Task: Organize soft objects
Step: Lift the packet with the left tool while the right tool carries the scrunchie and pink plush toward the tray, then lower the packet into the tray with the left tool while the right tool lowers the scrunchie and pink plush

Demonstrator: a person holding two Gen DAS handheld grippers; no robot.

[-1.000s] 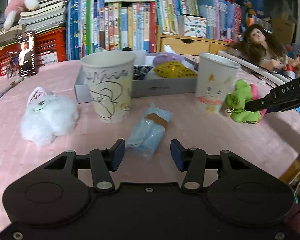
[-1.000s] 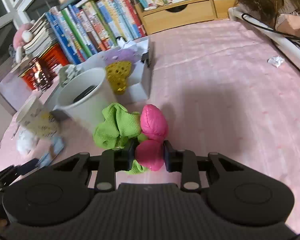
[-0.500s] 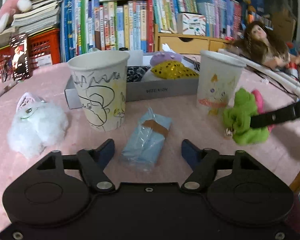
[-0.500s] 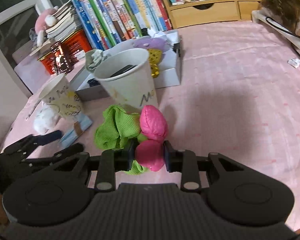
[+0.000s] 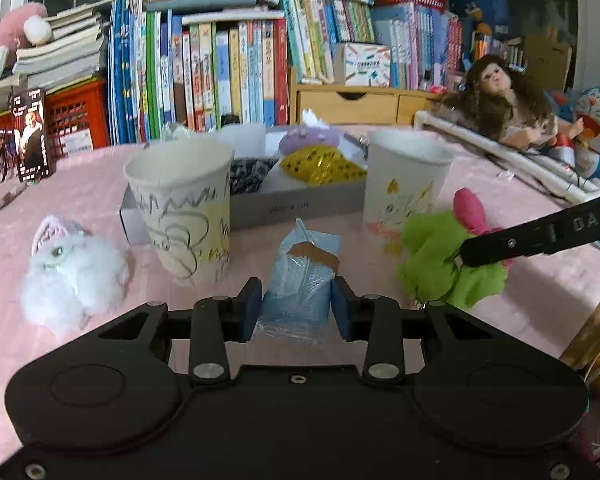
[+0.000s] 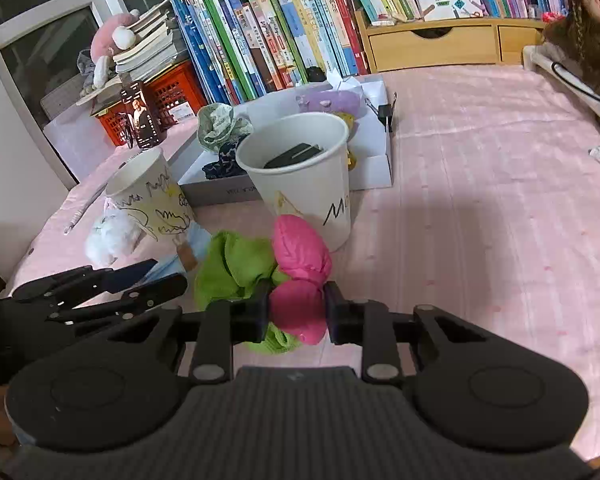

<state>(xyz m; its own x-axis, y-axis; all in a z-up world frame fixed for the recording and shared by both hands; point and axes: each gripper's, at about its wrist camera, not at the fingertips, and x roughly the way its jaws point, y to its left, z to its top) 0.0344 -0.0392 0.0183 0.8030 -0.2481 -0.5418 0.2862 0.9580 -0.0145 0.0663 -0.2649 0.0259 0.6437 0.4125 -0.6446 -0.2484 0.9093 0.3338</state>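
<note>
1. Left gripper [image 5: 296,307] points downward over the pink desk [image 5: 100,184], and its jaws are closing on the blue plastic packet [image 5: 302,276] that lies between them.
2. Right gripper [image 6: 297,309] is clenched on the pink and green soft toy [image 6: 300,260], tilted down just in front of the white paper cup [image 6: 308,184].
3. A scribbled paper cup [image 5: 184,208] and a white fluffy toy [image 5: 72,272] stand to the left of the packet.
4. The grey box [image 5: 300,204] with soft things is behind both cups.

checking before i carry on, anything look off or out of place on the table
One oddity: the white paper cup nearest the green and pink soft toy holds a flat, hard-looking black object, not a soft one. Nothing is spilled or tipped.
</note>
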